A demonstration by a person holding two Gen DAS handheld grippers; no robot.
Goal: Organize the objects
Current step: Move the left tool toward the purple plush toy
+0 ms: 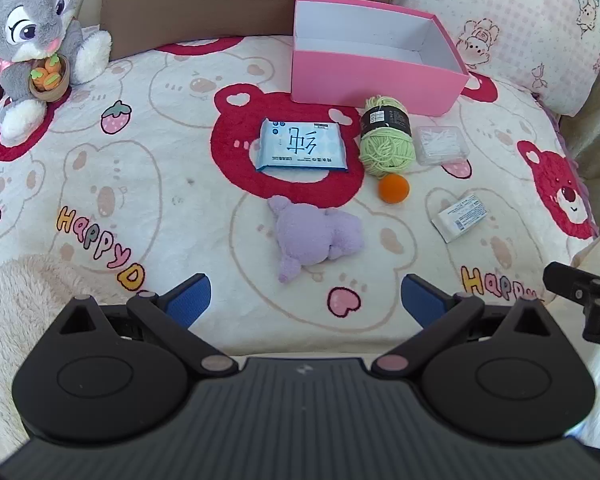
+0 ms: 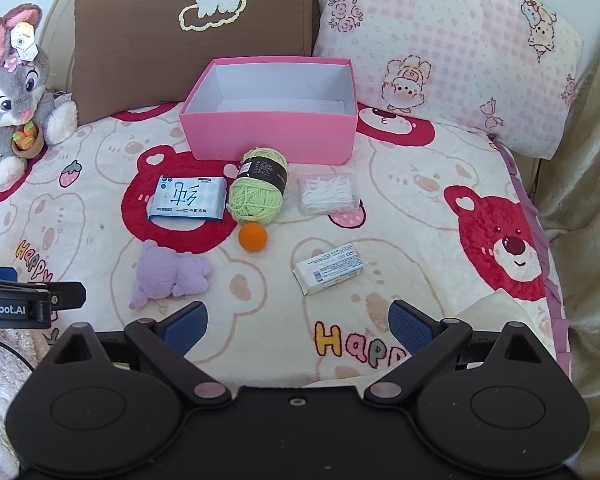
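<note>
We count one pink box (image 2: 270,136). Loose items on the blanket: one blue wipes pack (image 2: 188,199), one green yarn skein (image 2: 258,190), one orange ball (image 2: 253,237), one clear case of white picks (image 2: 329,194), one white wrapped packet (image 2: 328,269), one lilac plush (image 2: 170,276). Behind: two pillows, one brown (image 2: 188,40), one pink checked (image 2: 460,60). One grey rabbit plush (image 2: 16,100). Two grippers, ours (image 2: 298,326) and the other (image 1: 306,300).

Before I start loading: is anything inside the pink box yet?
Nothing shows inside the pink box: only bare white walls and floor. Its front wall hides the nearest strip of floor in both views, so something flat there cannot be ruled out.
</note>
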